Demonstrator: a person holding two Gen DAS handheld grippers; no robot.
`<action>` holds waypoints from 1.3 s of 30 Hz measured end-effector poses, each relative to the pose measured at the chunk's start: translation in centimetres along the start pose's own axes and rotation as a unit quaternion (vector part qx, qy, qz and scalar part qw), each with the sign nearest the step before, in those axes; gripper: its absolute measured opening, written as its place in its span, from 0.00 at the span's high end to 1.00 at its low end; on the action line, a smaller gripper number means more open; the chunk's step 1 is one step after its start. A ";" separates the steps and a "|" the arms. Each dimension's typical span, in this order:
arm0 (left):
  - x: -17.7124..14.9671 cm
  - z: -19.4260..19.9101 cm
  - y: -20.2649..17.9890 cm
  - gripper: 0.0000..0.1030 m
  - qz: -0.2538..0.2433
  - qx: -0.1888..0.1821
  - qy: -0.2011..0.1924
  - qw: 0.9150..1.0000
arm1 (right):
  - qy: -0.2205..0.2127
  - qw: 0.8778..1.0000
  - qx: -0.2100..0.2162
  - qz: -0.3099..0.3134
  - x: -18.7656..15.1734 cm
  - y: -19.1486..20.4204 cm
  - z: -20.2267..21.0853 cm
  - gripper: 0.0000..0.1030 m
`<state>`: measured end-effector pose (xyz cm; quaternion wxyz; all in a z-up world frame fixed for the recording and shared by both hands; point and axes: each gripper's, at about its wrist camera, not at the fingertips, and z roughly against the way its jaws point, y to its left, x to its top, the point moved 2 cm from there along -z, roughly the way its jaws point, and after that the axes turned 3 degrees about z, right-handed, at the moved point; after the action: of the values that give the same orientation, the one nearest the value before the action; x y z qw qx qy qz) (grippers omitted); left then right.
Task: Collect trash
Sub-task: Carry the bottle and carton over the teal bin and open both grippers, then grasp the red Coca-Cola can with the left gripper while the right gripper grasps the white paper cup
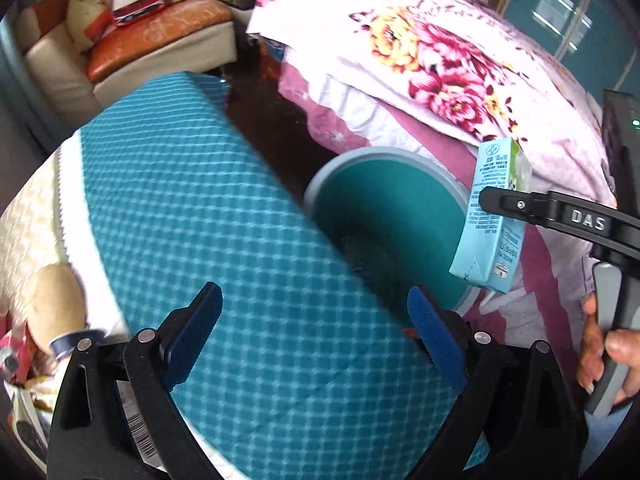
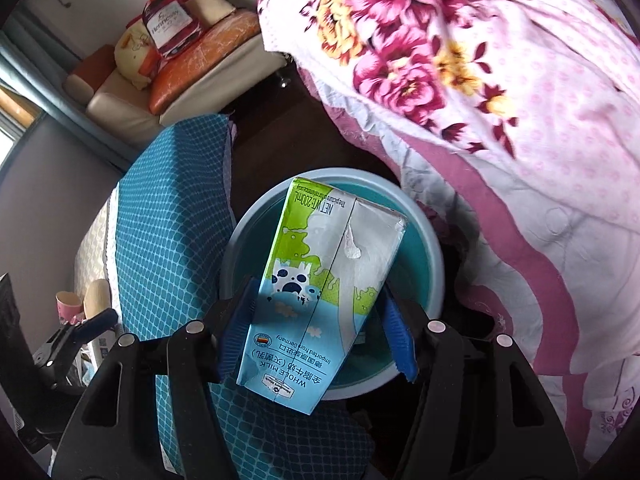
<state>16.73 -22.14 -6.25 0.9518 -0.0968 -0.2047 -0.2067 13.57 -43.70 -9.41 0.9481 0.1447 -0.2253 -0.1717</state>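
Note:
My right gripper (image 2: 316, 328) is shut on a light-blue and green milk carton (image 2: 320, 280) and holds it over the round teal bin (image 2: 424, 240) on the floor. In the left wrist view the carton (image 1: 492, 220) hangs at the right, pinched by the right gripper (image 1: 500, 204), beside the bin (image 1: 384, 208). My left gripper (image 1: 316, 336) is open and empty above a teal checked cloth (image 1: 192, 208); its blue pads (image 1: 434, 332) stand wide apart.
A floral pink quilt (image 2: 500, 100) on a bed hangs right of the bin. The teal checked cloth (image 2: 168, 208) covers a seat to the left. A sofa with orange cushions (image 1: 152, 36) is at the back. Cups (image 2: 68, 304) stand at the left.

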 end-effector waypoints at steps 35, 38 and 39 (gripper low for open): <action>-13.2 9.9 12.9 0.08 0.047 -0.006 -0.030 0.998 | 0.061 0.990 0.012 0.130 -8.4 17.2 4.1 0.19; -16.1 10.8 15.0 0.08 0.039 0.001 -0.017 0.999 | 0.082 0.985 0.024 0.151 -10.2 18.9 3.7 0.19; -17.0 11.0 15.5 0.08 0.038 0.003 -0.010 0.999 | 0.088 0.983 0.026 0.157 -10.8 19.5 3.5 0.19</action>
<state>5.49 0.73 -5.25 0.9573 -0.1034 -0.2107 -0.1687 7.91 -22.67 -3.65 0.9753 0.1471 -0.1651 -0.0012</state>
